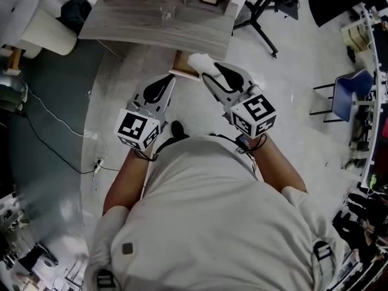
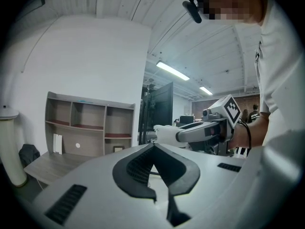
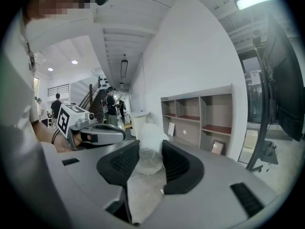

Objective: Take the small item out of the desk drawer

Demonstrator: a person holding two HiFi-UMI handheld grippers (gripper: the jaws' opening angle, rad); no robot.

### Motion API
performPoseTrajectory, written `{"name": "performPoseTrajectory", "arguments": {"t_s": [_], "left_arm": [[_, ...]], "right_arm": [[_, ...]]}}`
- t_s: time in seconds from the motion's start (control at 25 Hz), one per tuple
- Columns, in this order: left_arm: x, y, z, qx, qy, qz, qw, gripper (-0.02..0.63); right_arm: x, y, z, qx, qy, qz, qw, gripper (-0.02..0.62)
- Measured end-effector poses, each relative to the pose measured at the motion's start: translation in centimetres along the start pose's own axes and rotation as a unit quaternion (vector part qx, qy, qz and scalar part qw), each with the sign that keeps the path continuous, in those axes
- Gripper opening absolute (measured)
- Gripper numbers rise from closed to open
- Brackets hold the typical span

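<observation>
Right gripper: jaws pinching small white crumpled item, held in the air just off the near edge of the grey tabletop; left gripper: jaws pressed together, nothing between, level beside the right; shelf unit at the wall behind.

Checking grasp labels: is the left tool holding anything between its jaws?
No, in the left gripper view the left tool has its jaws closed tip to tip with nothing between them.
</observation>
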State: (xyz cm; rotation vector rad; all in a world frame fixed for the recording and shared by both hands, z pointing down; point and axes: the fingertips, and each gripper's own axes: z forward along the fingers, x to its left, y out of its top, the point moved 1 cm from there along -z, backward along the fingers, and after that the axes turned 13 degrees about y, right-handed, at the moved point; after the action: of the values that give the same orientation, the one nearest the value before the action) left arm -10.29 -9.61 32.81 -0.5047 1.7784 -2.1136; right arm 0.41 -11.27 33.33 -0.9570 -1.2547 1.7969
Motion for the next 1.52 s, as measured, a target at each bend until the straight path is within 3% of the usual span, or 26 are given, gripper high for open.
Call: {"name": "performPoseTrajectory", "arguments": {"t_s": [0.32,0.76,1.16,1.52], "left_arm": [[-6.8,-0.3,1.3,-0.001,0.015,-0.001,0.9999,0.015],[-14.2,-0.5,-1.0,0.003,0.069,0.0,0.9976,0.015],[-16.5,-0.9,-5.1,0.011,0.095,0.003,0.9954,0.015],[-17.4,-1.5,-9.4,0.006,0.075,-0.002,0.9972,0.015]], "right_arm": [[-1.3,-2.3,-6.7,0.001,0.024,0.005,1.0,0.158],[-0.2,-4.0,-13.7,-0.015,0.073,-0.012,0.997,0.16],[2.6,-5.2,-15.6,-0.018,0.098,-0.005,0.995,0.16],[7.4,-6.5,-16.7,-0.019,0.075,-0.009,0.997,0.16]]}}
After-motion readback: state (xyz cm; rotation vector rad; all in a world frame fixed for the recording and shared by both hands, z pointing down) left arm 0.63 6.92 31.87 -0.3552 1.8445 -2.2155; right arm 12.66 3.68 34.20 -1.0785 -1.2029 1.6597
